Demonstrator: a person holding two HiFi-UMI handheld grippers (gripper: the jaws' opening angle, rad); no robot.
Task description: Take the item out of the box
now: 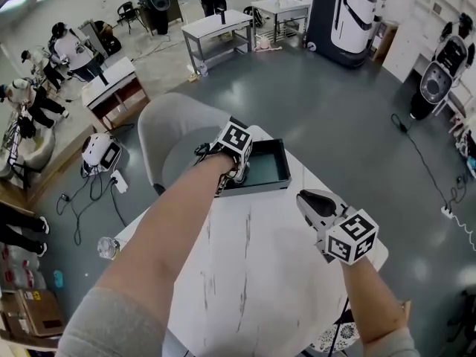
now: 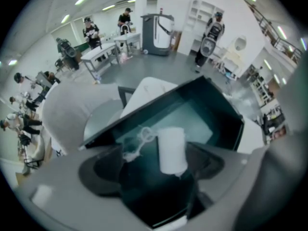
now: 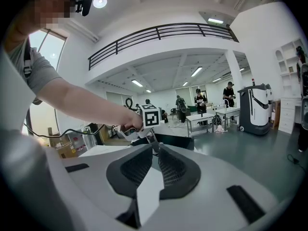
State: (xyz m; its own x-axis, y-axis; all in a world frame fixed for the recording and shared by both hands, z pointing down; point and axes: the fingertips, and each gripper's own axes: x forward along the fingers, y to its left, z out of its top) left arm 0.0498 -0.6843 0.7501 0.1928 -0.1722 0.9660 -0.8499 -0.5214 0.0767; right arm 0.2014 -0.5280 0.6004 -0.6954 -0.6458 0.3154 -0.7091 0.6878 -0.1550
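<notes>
Nothing removed yet: white cylinder (image 2: pixel 172 150) lies in the box (image 1: pixel 277 171) at the table (image 1: pixel 260 274)'s far edge, left gripper (image 2: pixel 154 170) wide open above it (right gripper (image 3: pixel 155 150) closed, empty).

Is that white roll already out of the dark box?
No, the white roll sits inside the dark box, below the open jaws of the left gripper.

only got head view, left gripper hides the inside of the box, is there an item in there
Observer: Yes, a white cylinder sits in the box.
Operator: are the left jaws open
Observer: The left gripper is wide open. The cylinder is between its jaws, and the pads are not on it.
Operator: anything else in there
Observer: A thin pale looped cord lies beside the cylinder.
</notes>
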